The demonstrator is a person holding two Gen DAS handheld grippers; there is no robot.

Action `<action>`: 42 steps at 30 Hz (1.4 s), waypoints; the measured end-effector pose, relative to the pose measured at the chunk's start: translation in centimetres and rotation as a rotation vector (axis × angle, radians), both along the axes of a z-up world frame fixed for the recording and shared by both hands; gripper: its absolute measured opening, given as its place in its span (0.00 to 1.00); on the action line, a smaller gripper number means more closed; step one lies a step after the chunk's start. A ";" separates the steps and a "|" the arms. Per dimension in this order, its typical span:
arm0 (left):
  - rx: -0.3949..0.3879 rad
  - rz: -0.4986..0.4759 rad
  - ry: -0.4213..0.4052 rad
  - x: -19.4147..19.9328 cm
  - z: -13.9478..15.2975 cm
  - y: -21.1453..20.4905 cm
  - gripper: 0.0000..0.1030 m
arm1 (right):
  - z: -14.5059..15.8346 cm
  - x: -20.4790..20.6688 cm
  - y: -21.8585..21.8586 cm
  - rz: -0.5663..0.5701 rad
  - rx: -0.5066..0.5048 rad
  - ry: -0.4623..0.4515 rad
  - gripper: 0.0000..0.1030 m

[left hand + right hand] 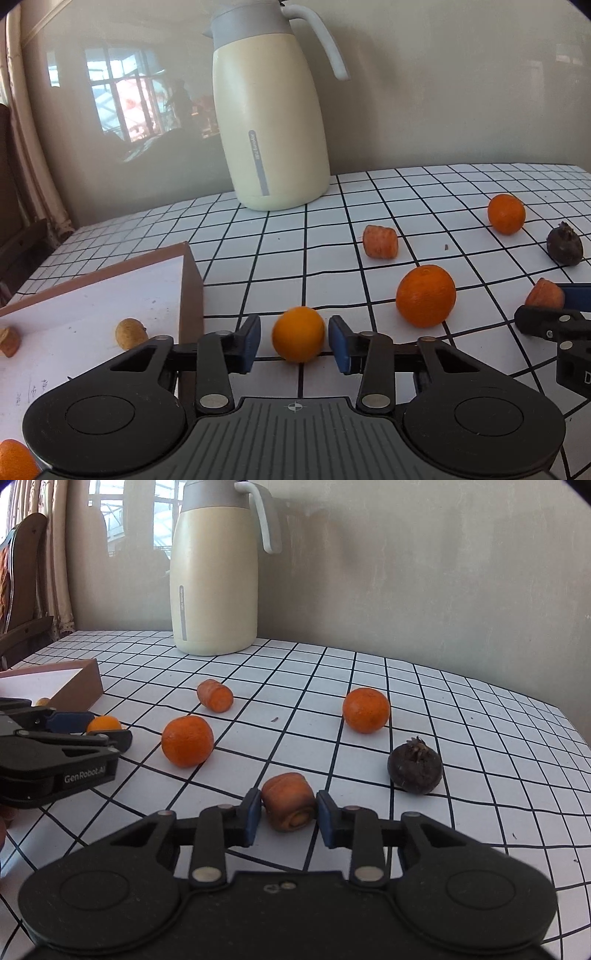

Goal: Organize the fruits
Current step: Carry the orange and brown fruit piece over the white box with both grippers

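Observation:
My left gripper [294,341] is open around a small orange [298,334] on the checked table, with a gap on each side; the orange also shows in the right wrist view [103,724]. My right gripper [289,818] has its blue pads against a carrot chunk [290,801], shut on it at table level. A larger orange [425,295] lies right of the small one. Another orange [365,709], a second carrot chunk [215,695] and a dark mangosteen [414,765] lie further out.
A brown box [190,280] with a white inside stands left of the left gripper; it holds a small yellowish fruit [130,334], a carrot piece [9,341] and an orange [14,459]. A cream thermos jug [271,122] stands at the back by the wall.

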State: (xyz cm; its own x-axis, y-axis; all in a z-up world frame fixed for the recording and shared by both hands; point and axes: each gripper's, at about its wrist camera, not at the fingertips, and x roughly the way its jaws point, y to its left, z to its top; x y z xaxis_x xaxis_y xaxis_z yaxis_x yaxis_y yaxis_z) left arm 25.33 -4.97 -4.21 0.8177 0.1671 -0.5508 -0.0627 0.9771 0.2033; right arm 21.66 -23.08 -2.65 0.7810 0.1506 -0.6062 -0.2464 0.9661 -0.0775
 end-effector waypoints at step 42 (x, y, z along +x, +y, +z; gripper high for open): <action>-0.034 -0.072 -0.019 0.5 0.4 -1.3 0.28 | 0.7 -0.3 -1.5 -0.021 0.038 -0.027 0.23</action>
